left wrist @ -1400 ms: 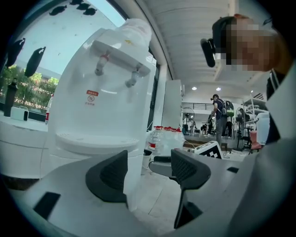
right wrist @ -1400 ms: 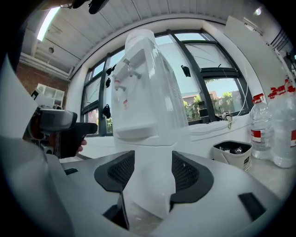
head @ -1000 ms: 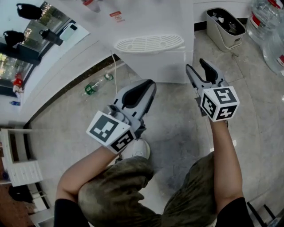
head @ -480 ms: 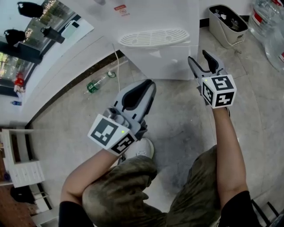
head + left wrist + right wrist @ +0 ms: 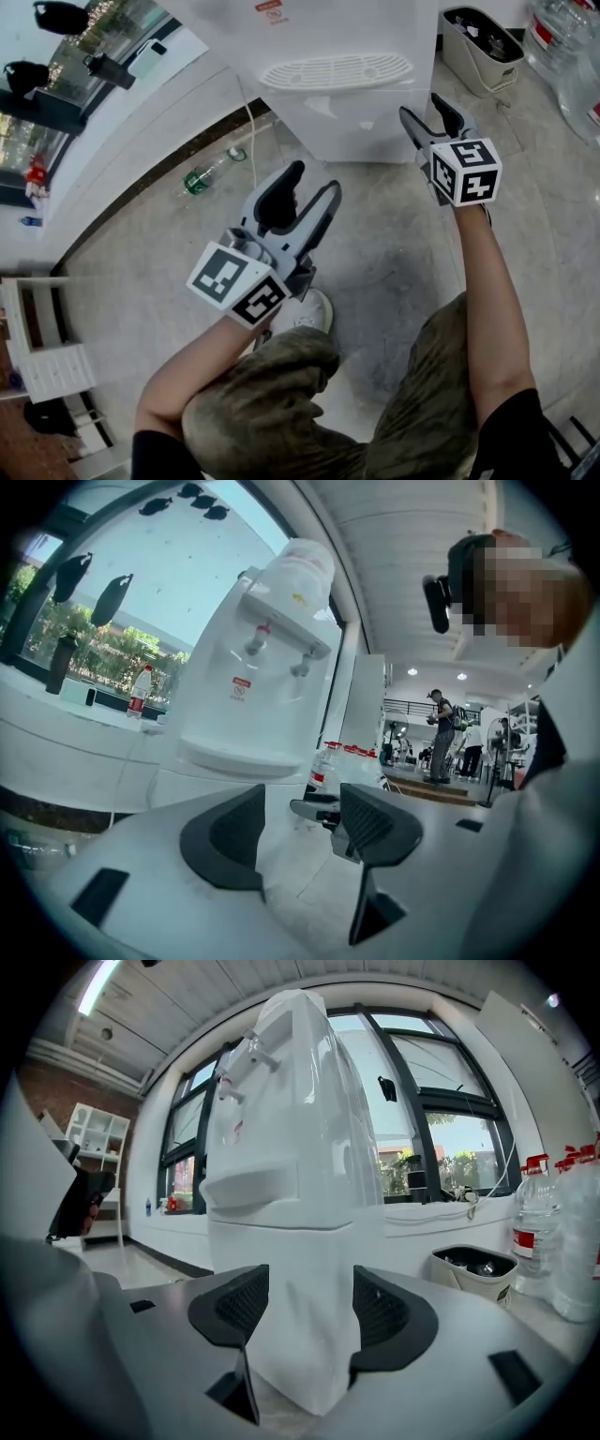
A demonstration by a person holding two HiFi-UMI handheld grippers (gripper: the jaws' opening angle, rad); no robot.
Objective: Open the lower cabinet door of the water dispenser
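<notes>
Approach step: the empty left claw (image 5: 314,180) and right claw (image 5: 422,105) have just been opening. Next, reach the lower door (image 5: 347,127) of the water dispenser (image 5: 291,1147).

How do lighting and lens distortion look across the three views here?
Head view: even daylight, sharp, mild bending at the edges; the white water dispenser shows little contrast. Left gripper view: heavy fisheye, dark corners, bright windows behind the water dispenser. Right gripper view: same fisheye, the water dispenser backlit, its near faces softly shaded.
</notes>
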